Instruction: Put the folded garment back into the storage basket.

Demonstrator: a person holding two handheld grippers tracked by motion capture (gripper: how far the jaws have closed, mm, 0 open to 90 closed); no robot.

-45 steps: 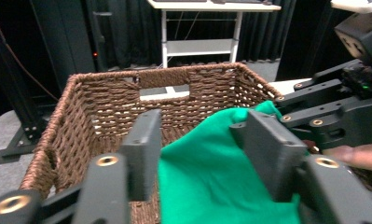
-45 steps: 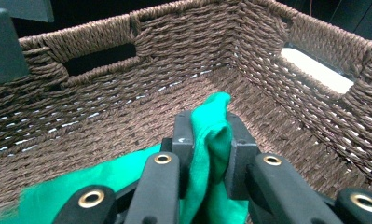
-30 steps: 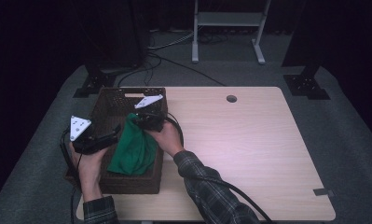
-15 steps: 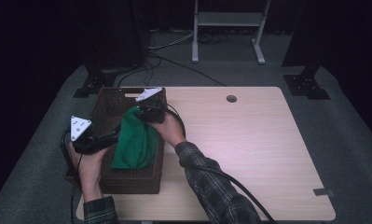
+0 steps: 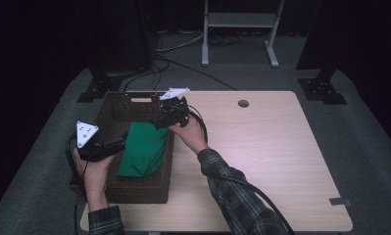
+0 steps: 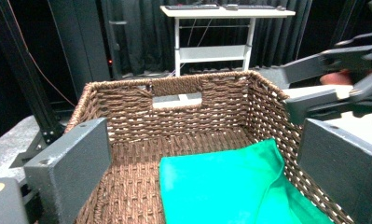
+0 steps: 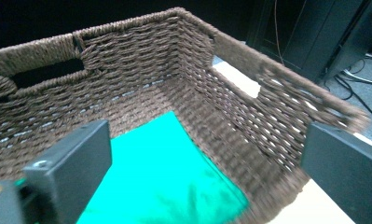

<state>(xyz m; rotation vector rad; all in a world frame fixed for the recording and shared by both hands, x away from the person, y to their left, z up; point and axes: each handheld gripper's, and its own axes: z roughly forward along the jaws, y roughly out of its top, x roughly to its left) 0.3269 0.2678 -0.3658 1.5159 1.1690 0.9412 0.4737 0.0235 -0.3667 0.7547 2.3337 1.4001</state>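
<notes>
- The right gripper (image 5: 159,119) hovers over the basket's (image 5: 134,100) right rim, jaws just opened wide, empty.
- The left gripper (image 5: 118,145) stands spread, empty, above the green cloth (image 5: 143,155) in the basket.

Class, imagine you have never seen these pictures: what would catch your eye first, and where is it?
The bright green cloth stands out first, lying folded flat in the brown wicker basket at the left end of the wooden table. Next come the two hand-held tools: the left tool at the cloth's left edge, the right tool open above the basket's right rim.
</notes>
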